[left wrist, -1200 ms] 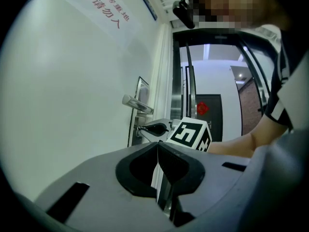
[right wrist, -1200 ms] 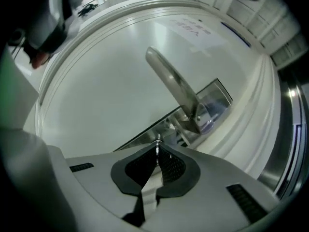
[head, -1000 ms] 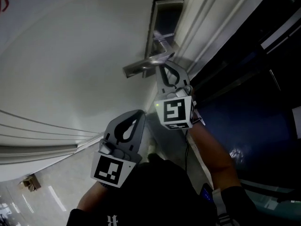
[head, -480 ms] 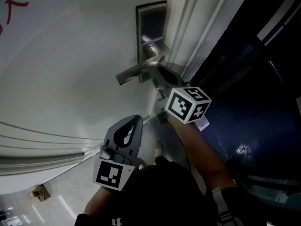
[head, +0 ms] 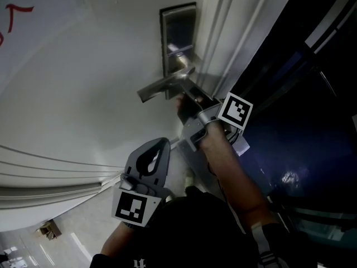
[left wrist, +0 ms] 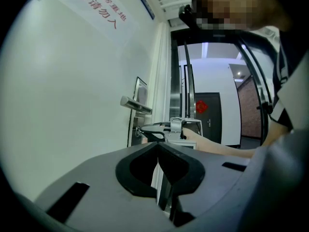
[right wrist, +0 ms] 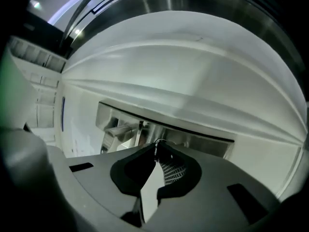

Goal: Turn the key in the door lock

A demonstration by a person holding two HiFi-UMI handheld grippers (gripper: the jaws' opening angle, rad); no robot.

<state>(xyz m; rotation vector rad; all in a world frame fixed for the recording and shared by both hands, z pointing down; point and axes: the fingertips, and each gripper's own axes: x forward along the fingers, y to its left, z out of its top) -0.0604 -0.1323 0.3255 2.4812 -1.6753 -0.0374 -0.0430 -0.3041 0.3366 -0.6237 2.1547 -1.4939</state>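
The steel lock plate (head: 178, 35) sits on the white door (head: 83, 82), with its lever handle (head: 163, 86) sticking out to the left. My right gripper (head: 184, 100) is rolled onto its side just below the lever, tips against the lock. Its jaws are shut on the key (right wrist: 157, 142), of which only a thin bit of metal shows at the tips. In the left gripper view the key (left wrist: 138, 130) bridges the right gripper (left wrist: 157, 128) and the plate (left wrist: 140, 88). My left gripper (head: 160, 143) hangs lower, shut and empty, away from the door.
The door frame (head: 231, 32) runs along the right of the lock, with dark glass (head: 301, 94) beyond it. A notice with red print (left wrist: 104, 11) hangs on the white door. My forearm (head: 228, 166) reaches up to the lock.
My right gripper has rolled about its own axis at the lock, its marker cube swinging round to the right. The left gripper has stayed put.
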